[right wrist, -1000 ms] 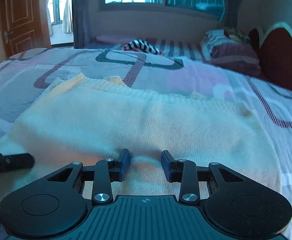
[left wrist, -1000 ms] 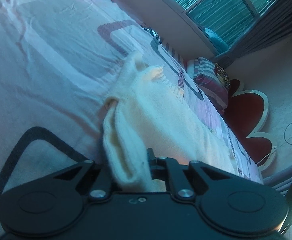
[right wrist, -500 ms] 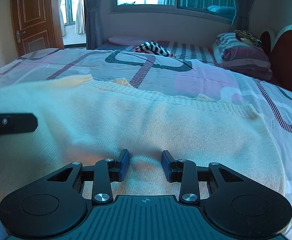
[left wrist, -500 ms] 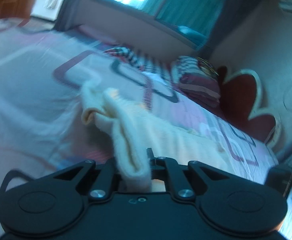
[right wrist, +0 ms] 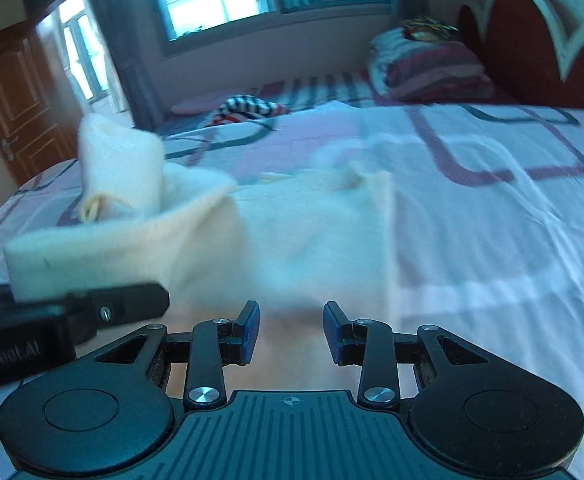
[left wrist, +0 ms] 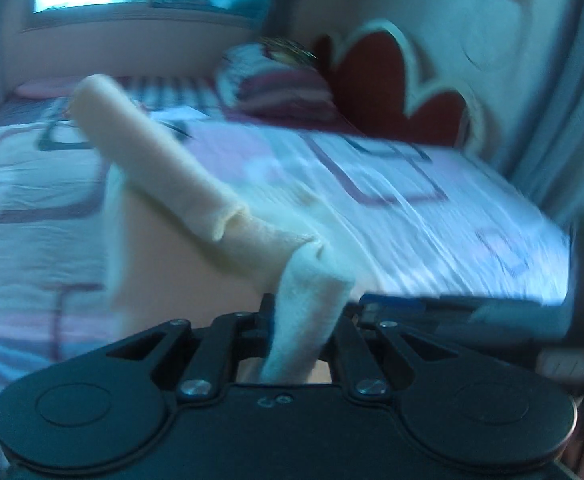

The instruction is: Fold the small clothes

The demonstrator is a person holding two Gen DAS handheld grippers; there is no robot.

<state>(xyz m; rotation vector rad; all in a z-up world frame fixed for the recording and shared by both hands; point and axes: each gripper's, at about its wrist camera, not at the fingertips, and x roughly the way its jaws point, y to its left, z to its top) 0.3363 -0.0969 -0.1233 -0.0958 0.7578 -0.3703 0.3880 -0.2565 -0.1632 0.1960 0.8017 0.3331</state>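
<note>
Since a second ago the left gripper (left wrist: 304,316), pinching the cream sweater (right wrist: 312,224), lifts its edge frame-right, starting the fold, while the right gripper (right wrist: 291,330) stays spread.

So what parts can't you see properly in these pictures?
- Left wrist view: the left claw tips, covered by the cream sweater it grips.
- Left wrist view: the bedspread pattern, smeared by motion blur.
- Right wrist view: the sweater's near edge, behind the right claw.
</note>
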